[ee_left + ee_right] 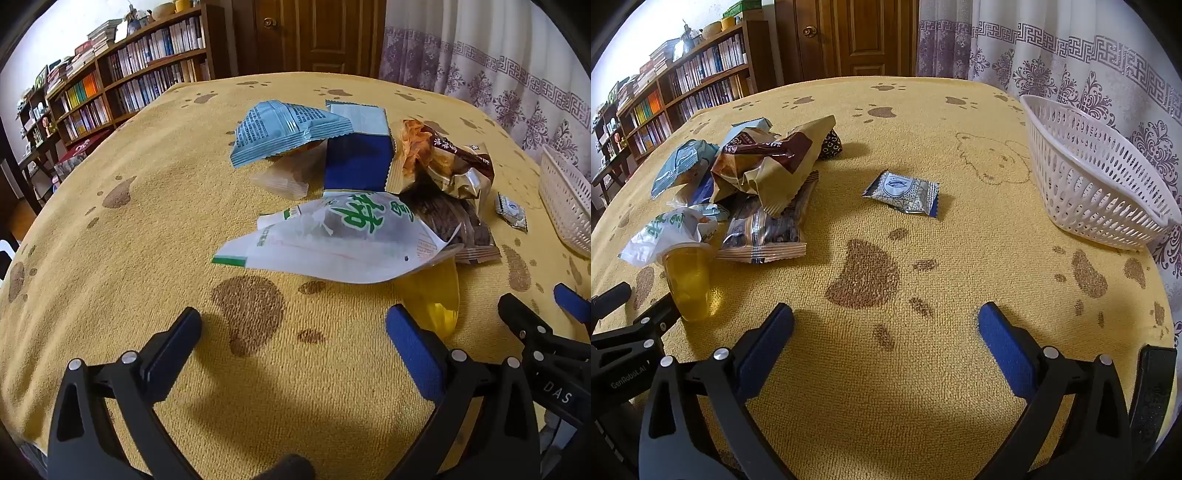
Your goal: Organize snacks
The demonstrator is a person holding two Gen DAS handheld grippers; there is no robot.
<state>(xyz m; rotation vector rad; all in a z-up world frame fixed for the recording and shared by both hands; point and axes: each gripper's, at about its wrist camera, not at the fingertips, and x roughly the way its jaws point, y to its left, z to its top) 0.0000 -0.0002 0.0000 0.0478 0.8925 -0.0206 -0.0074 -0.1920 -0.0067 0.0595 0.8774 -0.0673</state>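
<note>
Surface: table under yellow paw-print cloth (923,369); far edge runs before wooden door (857,37), right edge along patterned curtain (1071,55), left edge toward bookshelf (129,74).

Open room: broad bare cloth in front of both tools and through the middle, between the pile and the basket.

Snack pile (351,192): left-centre, heaped and overlapping. White pouch with green lettering (332,236) nearest; light blue packet (284,129) and blue-and-white packet (358,147) behind; tan-and-brown bag (768,158) on top of brown striped packs (772,229); yellow jelly cup (689,280) tipped at near edge, partly under the white pouch.

Stray item: small blue wrapped sweet (905,192), alone, between pile and basket, touching neither.

White slotted basket (1089,177): at right edge, beside curtain, interior not visible.

Left gripper (293,328): angled down at cloth, jaws spread wide, nothing between; jelly cup just beyond its right finger.

Right gripper (886,325): angled down likewise, jaws spread wide, nothing held, over bare cloth.
</note>
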